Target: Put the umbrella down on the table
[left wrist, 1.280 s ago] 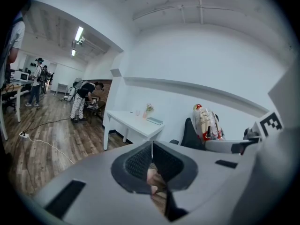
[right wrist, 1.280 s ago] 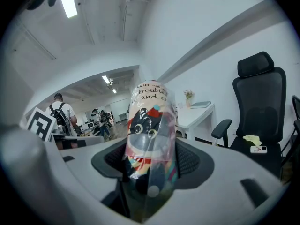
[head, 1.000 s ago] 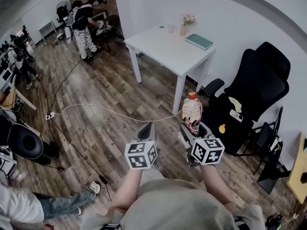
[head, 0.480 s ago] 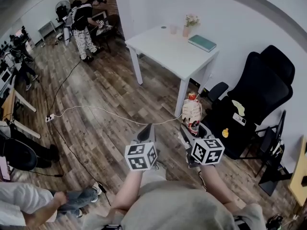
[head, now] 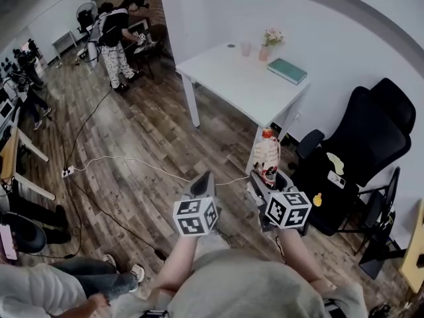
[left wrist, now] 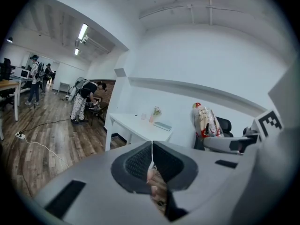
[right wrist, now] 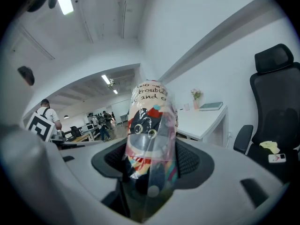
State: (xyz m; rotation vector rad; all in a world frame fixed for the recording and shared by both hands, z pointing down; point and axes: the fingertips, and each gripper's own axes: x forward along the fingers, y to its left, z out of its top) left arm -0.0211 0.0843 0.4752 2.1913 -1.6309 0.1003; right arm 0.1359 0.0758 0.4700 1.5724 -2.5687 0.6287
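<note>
Wood floor (head: pixel 146 144) fills most of the head view, with the white tabletop (head: pixel 232 78) at twelve o'clock against the wall and a black chair (head: pixel 361 151) at three o'clock. At the tabletop's far end sit a book (head: pixel 287 71) and a small vase (head: pixel 268 45); the near half looks bare. The umbrella (head: pixel 266 154), folded in a clear printed sleeve, stands upright in my right tool (head: pixel 267 177), in the air over the floor and well short of the tabletop.

My judgement is that this is the carry, with the set-down not yet started. To do it well I'd walk toward twelve o'clock with the umbrella clear of the chair. I'd tip it flat over the bare near half and release only once it rests.

The right tool's jaws are clamped on the umbrella's lower part, pads pressing both sides. The left tool (head: pixel 203 181), at its nine o'clock, has its jaws pressed together on nothing.
</note>
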